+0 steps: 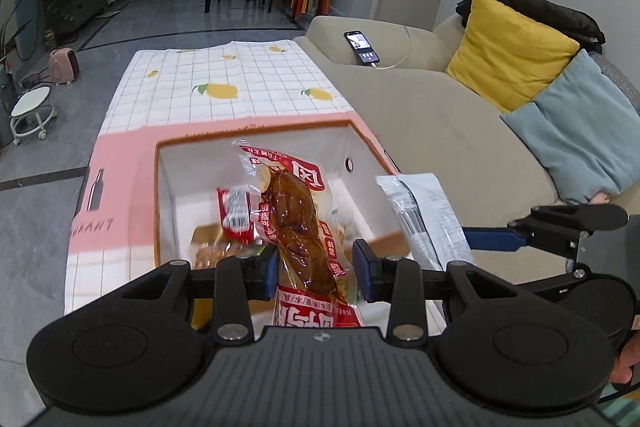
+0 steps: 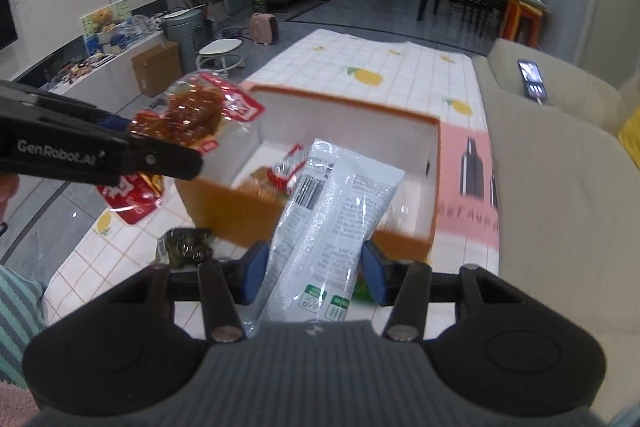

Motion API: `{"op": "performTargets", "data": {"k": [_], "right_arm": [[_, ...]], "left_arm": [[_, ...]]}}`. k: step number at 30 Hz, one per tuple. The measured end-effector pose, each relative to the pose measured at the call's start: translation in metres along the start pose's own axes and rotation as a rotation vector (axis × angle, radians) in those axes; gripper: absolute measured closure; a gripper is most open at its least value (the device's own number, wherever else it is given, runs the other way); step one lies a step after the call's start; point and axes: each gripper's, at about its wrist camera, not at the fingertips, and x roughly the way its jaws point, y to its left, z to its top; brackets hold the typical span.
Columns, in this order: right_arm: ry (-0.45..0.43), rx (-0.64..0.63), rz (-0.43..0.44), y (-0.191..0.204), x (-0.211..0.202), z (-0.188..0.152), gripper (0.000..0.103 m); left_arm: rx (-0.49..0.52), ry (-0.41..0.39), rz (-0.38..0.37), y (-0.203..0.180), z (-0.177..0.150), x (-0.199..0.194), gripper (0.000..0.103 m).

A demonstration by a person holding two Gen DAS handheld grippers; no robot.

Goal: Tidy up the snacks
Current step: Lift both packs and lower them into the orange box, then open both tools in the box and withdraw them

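You are holding a red-and-clear braised meat packet (image 1: 298, 215) pinched in your left gripper (image 1: 316, 269) above the open orange-rimmed box (image 2: 224, 205), while your right gripper (image 2: 314, 273) is pinching a white snack pouch (image 2: 332, 215) beside it; the box is sitting on the lemon-print tablecloth (image 1: 224, 83), near its sofa-side edge

Lemon-print tablecloth (image 1: 224, 83) bears open box (image 1: 256, 141), dark snack packet (image 2: 186, 247).

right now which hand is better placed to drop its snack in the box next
Probably left. The left gripper holds the red snack pack with its top already over the open box. The right gripper holds the white packet nearer the box's front wall.
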Motion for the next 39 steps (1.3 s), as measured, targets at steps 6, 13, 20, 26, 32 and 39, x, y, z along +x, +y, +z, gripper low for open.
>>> {"op": "performTargets", "data": {"k": [6, 13, 20, 26, 32, 39], "right_arm": [[0.04, -0.043, 0.018, -0.023, 0.032, 0.044, 0.054], [0.173, -0.057, 0.014, -0.056, 0.102, 0.068, 0.054], [0.296, -0.146, -0.012, -0.059, 0.168, 0.079, 0.054], [0.369, -0.216, -0.037, -0.059, 0.203, 0.081, 0.054], [0.439, -0.254, -0.06, -0.059, 0.23, 0.083, 0.054], [0.469, -0.295, -0.071, -0.058, 0.248, 0.082, 0.054]], "left_arm": [[0.0, 0.039, -0.024, 0.003, 0.029, 0.034, 0.062], [-0.052, 0.13, -0.067, 0.02, 0.049, 0.093, 0.062], [-0.06, 0.239, -0.081, 0.032, 0.052, 0.157, 0.062], [-0.075, 0.296, -0.076, 0.043, 0.055, 0.193, 0.062], [-0.074, 0.328, -0.065, 0.047, 0.056, 0.216, 0.061], [-0.09, 0.36, -0.062, 0.051, 0.048, 0.232, 0.061]]}}
